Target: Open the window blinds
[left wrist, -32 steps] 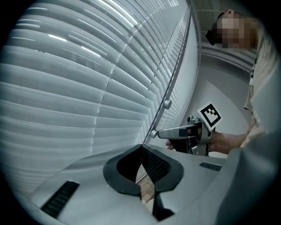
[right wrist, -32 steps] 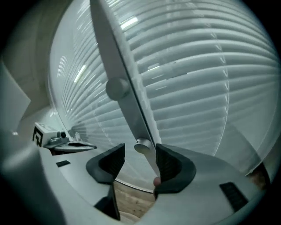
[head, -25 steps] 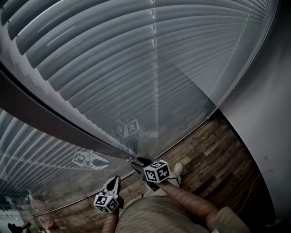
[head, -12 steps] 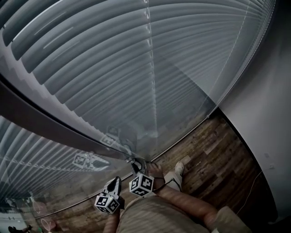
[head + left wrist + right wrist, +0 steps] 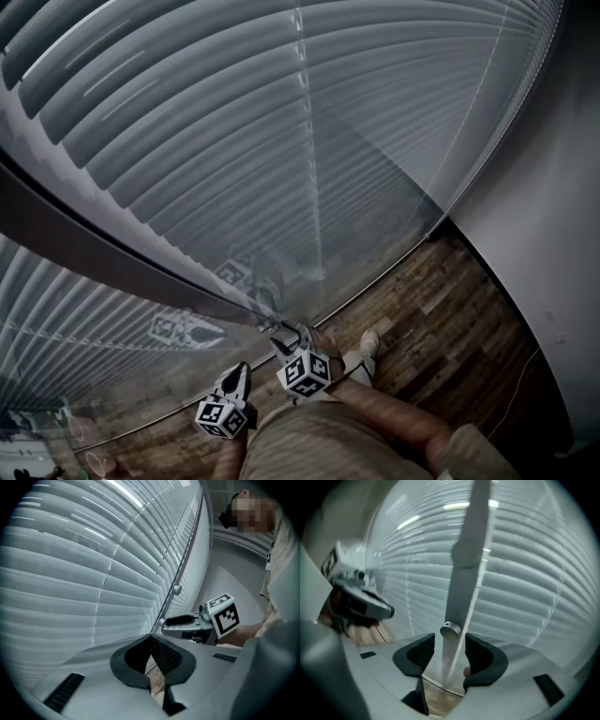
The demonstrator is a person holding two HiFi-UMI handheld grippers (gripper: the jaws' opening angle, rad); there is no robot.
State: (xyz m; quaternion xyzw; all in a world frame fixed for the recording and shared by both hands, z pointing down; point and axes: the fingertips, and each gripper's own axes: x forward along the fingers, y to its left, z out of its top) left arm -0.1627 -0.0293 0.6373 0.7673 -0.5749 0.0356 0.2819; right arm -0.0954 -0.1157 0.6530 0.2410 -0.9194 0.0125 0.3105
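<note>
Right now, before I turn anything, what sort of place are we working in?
Probably an office or meeting room. Pale grey horizontal slatted blinds hang behind a clear glass pane that reflects the gear. A dark metal frame post divides the glazing, and below is a brown wood-plank floor.

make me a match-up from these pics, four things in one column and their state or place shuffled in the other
1 grey left gripper
2 grey right gripper
3 grey slatted window blinds
4 brown wooden plank floor

a under a pale shoe
b jaws apart around a small round metal knob
c slats closed
d jaws together, empty

Pairs: 1-d, 2-b, 3-c, 4-a

The right gripper's jaws have just opened further.
</note>
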